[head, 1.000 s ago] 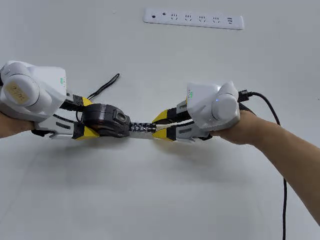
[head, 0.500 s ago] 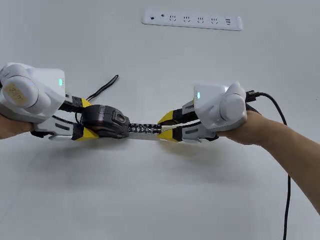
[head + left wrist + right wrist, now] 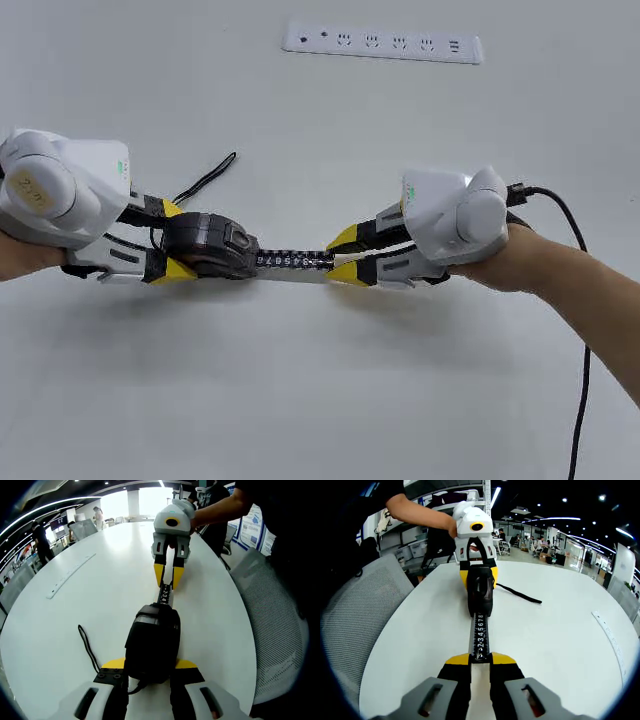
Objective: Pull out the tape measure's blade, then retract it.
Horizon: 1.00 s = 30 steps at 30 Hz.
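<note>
"Starting with the tape (image 3: 210, 245), where was it?"

"Its black case (image 3: 152, 645) was clamped between the jaws of the left gripper (image 3: 178, 237), low over the table (image 3: 300, 400). I couldn't tell whether it touched. A short run of blade (image 3: 295, 261) was out, numbers up."

"And the blade's free end?"

"It was pinched in the right gripper (image 3: 341, 256), whose jaws were almost together on it. In the right gripper view the blade ran straight from those tips to the case."

"Which way did its long axis lie?"

"Along the line joining the two grippers, which faced each other tip to tip, left to right across the table in the head view. The case lay to the left of the right gripper, near but apart, with only the blade bridging the gap."

"What did the next move turn on?"

"By my judgement the pull-out was only begun. More blade would come if the right gripper drew rightward along that same axis while the left held the case. A pull off that line could twist or kink the blade."

"Anything around it?"

"A black strap (image 3: 205, 177) trailed from the case over the table. A power strip (image 3: 385, 42) lay well apart at the far side."
</note>
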Each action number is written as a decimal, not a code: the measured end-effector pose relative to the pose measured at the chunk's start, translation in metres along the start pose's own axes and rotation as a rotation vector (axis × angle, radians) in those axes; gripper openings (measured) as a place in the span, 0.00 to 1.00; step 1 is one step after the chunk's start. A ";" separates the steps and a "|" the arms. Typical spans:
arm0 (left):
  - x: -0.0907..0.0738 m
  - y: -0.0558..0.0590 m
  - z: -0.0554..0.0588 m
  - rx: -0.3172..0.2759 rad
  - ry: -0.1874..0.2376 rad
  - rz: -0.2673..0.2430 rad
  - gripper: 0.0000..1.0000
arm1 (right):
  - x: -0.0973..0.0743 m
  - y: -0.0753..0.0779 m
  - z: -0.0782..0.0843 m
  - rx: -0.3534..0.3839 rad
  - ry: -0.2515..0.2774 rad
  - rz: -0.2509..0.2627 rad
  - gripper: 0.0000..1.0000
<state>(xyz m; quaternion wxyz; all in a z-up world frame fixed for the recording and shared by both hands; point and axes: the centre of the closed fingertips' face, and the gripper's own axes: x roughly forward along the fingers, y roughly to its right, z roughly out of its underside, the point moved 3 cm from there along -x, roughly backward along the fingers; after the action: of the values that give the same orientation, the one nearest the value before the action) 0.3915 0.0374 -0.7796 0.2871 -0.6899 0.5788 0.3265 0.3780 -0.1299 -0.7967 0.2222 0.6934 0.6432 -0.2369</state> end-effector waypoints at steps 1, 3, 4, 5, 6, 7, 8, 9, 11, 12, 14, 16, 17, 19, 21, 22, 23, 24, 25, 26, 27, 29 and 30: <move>0.000 0.000 0.000 -0.001 0.000 0.000 0.28 | 0.000 0.000 0.000 0.000 -0.001 0.001 0.11; 0.000 0.000 0.000 -0.001 0.000 0.000 0.28 | -0.002 0.000 0.001 0.001 -0.001 0.001 0.11; 0.000 0.000 0.000 0.000 0.000 0.000 0.28 | -0.002 0.000 0.001 0.002 -0.001 0.001 0.11; 0.000 0.000 0.000 -0.001 0.000 0.001 0.28 | -0.003 0.000 0.002 0.003 -0.002 0.001 0.11; 0.000 0.000 0.000 -0.001 0.001 0.001 0.28 | -0.003 0.000 0.002 0.002 -0.002 0.001 0.11; 0.000 0.000 0.000 -0.001 0.000 0.001 0.28 | -0.004 -0.001 0.003 0.003 -0.002 0.001 0.11; 0.000 0.000 0.000 0.000 0.000 0.000 0.28 | -0.005 -0.001 0.003 0.004 -0.002 0.001 0.11; 0.000 0.000 0.000 0.000 0.000 0.000 0.28 | -0.006 -0.001 0.004 0.004 -0.003 0.001 0.11; 0.000 0.000 0.000 0.000 0.001 0.000 0.28 | -0.007 -0.002 0.005 0.007 -0.003 0.002 0.11; 0.000 0.000 0.000 0.000 0.001 0.001 0.28 | -0.008 -0.002 0.005 0.010 -0.002 0.002 0.11; 0.000 0.000 0.000 0.000 0.002 0.001 0.28 | -0.010 -0.002 0.006 0.010 -0.003 0.002 0.11; 0.001 0.000 0.000 0.001 0.002 0.003 0.28 | -0.012 -0.003 0.007 0.012 -0.004 0.002 0.11; 0.001 0.000 0.000 0.001 0.003 0.003 0.28 | -0.013 -0.003 0.008 0.013 -0.005 0.002 0.11; 0.001 0.000 0.000 0.001 0.003 0.003 0.28 | -0.015 -0.003 0.009 0.014 -0.007 0.003 0.11; 0.001 0.000 0.000 0.001 0.003 0.003 0.28 | -0.016 -0.003 0.010 0.017 -0.008 0.003 0.11; 0.001 0.000 0.000 0.001 0.003 0.003 0.28 | -0.018 -0.003 0.011 0.021 -0.006 0.004 0.11; 0.001 0.000 0.000 0.001 0.003 0.003 0.28 | -0.018 -0.003 0.011 0.024 -0.005 0.004 0.11; 0.001 0.000 0.000 0.000 0.003 0.003 0.28 | -0.019 -0.003 0.012 0.024 -0.005 0.004 0.11; 0.001 0.000 -0.001 0.001 0.003 0.004 0.28 | -0.020 -0.003 0.013 0.025 -0.005 0.004 0.11; 0.001 0.000 -0.001 0.001 0.003 0.004 0.28 | -0.020 -0.003 0.013 0.025 -0.005 0.004 0.11; 0.001 0.000 -0.001 0.001 0.003 0.004 0.28 | -0.021 -0.003 0.015 0.025 -0.010 0.004 0.11; 0.001 0.000 -0.001 0.001 0.003 0.003 0.28 | -0.024 -0.003 0.016 0.025 -0.011 0.004 0.11; 0.001 0.000 -0.001 0.001 0.003 0.003 0.28 | -0.024 -0.003 0.017 0.026 -0.010 0.004 0.11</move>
<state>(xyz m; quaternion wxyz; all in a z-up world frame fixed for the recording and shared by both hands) 0.3917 0.0360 -0.7800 0.2860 -0.6893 0.5805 0.3257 0.3727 -0.1591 -0.7949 0.2167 0.6964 0.6375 -0.2483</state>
